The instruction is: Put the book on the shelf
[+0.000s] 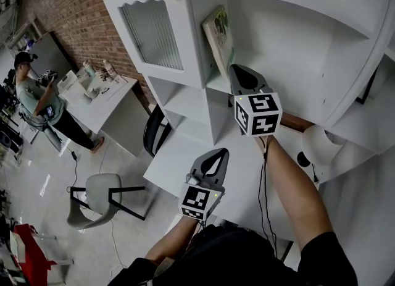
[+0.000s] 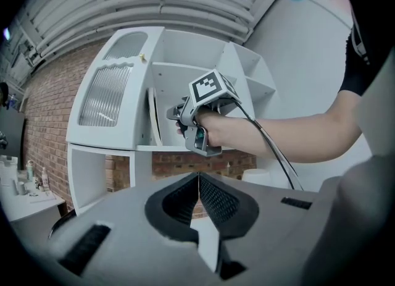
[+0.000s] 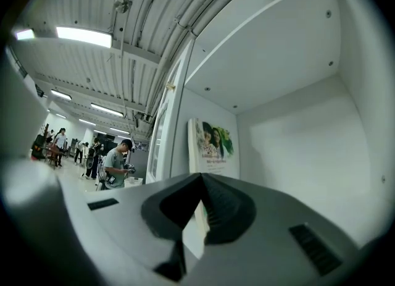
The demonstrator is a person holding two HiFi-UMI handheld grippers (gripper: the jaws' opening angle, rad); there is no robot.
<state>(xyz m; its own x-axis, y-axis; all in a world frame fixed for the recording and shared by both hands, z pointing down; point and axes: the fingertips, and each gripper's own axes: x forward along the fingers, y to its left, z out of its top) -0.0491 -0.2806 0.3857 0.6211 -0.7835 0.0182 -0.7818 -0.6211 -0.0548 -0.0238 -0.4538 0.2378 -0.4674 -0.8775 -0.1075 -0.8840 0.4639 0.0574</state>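
The book stands upright in the shelf compartment, against its left wall, just ahead of the right gripper, whose jaws are closed together on nothing. The left gripper, jaws likewise pressed together and empty, hangs well back from the book.

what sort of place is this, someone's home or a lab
Most likely a lab or studio, not a home: bare brick wall, strip lights under exposed ceiling pipes, and a person standing at a table.
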